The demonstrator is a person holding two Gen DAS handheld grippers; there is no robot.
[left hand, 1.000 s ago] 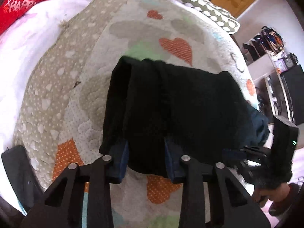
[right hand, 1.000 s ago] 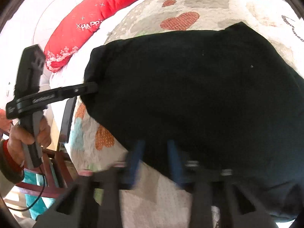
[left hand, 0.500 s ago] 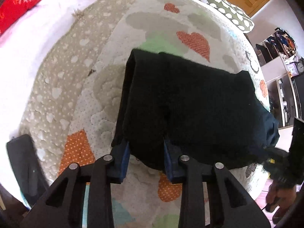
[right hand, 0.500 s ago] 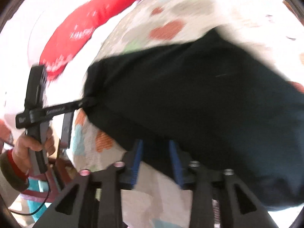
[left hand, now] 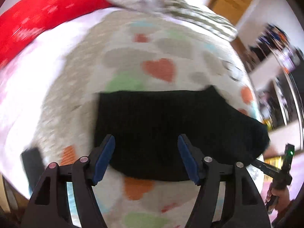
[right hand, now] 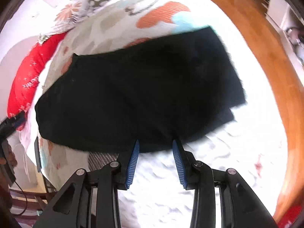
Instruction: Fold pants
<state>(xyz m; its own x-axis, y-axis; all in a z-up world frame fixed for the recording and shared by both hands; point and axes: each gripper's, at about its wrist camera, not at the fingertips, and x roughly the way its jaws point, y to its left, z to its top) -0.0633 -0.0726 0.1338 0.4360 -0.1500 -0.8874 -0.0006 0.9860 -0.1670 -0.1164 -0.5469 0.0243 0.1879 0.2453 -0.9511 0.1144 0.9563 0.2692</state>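
Jaws of the left gripper (left hand: 146, 156) stand wide apart, empty, over the near edge of the folded black pants (left hand: 171, 129) at centre frame. The right gripper (right hand: 155, 159) is likewise parted, its blue pads (right hand: 133, 163) just at the pants' (right hand: 140, 96) lower hem. Beneath lies a heart-patterned quilt (left hand: 159, 70); a red pillow (left hand: 38, 17) sits upper left.

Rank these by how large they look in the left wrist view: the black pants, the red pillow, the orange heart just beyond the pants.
1. Black pants, largest, though nearness to the camera inflates them.
2. Red pillow, cut off by the frame edge, so its true extent is unsure.
3. Orange heart, clearly smallest.
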